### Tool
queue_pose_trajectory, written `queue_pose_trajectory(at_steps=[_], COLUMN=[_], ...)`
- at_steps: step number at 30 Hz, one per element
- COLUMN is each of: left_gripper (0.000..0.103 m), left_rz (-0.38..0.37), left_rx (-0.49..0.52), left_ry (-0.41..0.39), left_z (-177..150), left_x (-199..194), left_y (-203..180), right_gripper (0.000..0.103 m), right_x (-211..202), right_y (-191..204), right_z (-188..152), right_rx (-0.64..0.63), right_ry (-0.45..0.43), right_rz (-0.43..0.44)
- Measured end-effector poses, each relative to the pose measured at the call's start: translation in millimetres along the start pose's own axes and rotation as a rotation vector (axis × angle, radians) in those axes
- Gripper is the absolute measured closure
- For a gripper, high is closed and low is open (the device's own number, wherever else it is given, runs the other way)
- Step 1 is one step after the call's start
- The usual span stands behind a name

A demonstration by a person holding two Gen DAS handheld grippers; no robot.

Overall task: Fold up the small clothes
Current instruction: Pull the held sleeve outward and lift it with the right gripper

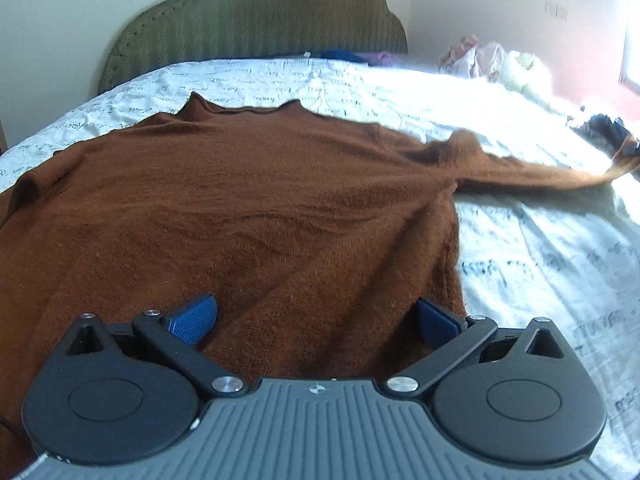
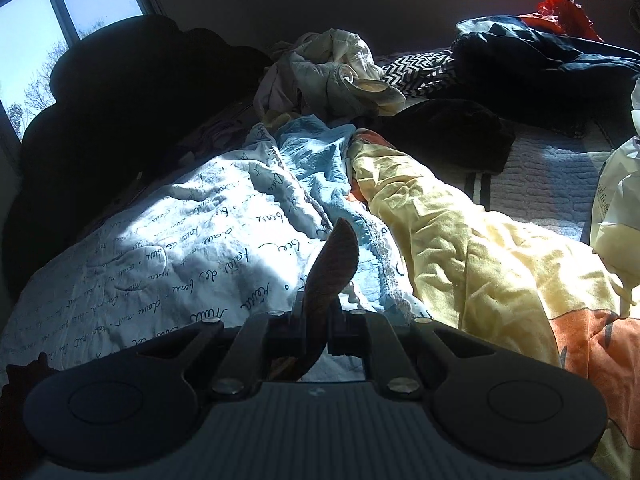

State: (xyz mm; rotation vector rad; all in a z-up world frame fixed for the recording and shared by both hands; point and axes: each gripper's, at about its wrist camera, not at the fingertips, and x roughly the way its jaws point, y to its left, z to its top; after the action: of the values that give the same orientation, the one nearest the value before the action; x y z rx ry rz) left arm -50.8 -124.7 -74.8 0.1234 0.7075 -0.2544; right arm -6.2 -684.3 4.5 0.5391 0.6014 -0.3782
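Note:
A brown knit sweater (image 1: pixel 240 208) lies spread flat on the white bedspread (image 1: pixel 540 248), collar toward the headboard. Its right sleeve (image 1: pixel 552 178) stretches out to the right edge of the left wrist view, where the other gripper (image 1: pixel 628 146) holds its end. My left gripper (image 1: pixel 316 316) hovers open over the sweater's lower hem, its blue pads wide apart with nothing between them. In the right wrist view my right gripper (image 2: pixel 318 312) is shut on the sleeve cuff (image 2: pixel 334 264), which sticks up between the closed fingers.
A green padded headboard (image 1: pixel 256 20) stands at the far end of the bed. Heaps of loose clothes (image 2: pixel 340 76) and dark garments (image 2: pixel 520 68) lie on the bed's right side, beside a yellow and orange quilt (image 2: pixel 480 248). A plastic bag (image 2: pixel 616 200) sits at the far right.

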Motion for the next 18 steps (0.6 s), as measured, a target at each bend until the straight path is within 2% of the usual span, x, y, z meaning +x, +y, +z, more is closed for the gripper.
queue_pose_trajectory(at_steps=[1, 3, 7, 10, 12, 15, 18], left_gripper=[0.0, 0.0, 0.0, 0.0, 0.0, 0.0, 0.0], left_rz=[0.01, 0.005, -0.074, -0.131, -0.143, -0.165, -0.191], left_rx=[0.015, -0.033, -0.14, -0.158, -0.132, -0.14, -0.047], left_ry=[0.013, 0.025, 0.082, 0.1, 0.1, 0.143, 0.143], left_z=[4, 8, 11, 12, 12, 16, 14], left_x=[-1, -4, -12, -17, -16, -5, -2], left_y=[-3, 1, 9, 0, -12, -36, -62], right_gripper=[0.095, 0.095, 0.095, 0.095, 0.095, 0.095, 0.095], right_x=[0, -2, -9, -12, -14, -12, -10], right_y=[3, 7, 13, 21, 26, 29, 33], right_z=[2, 8, 25, 33, 37, 40, 39], right_rx=[-0.002, -0.003, -0.028, -0.074, -0.096, -0.101, -0.102], right_ry=[0.0, -0.004, -0.014, -0.014, -0.016, -0.017, -0.019], right_rz=[0.0, 0.003, 0.005, -0.015, -0.026, -0.046, -0.064])
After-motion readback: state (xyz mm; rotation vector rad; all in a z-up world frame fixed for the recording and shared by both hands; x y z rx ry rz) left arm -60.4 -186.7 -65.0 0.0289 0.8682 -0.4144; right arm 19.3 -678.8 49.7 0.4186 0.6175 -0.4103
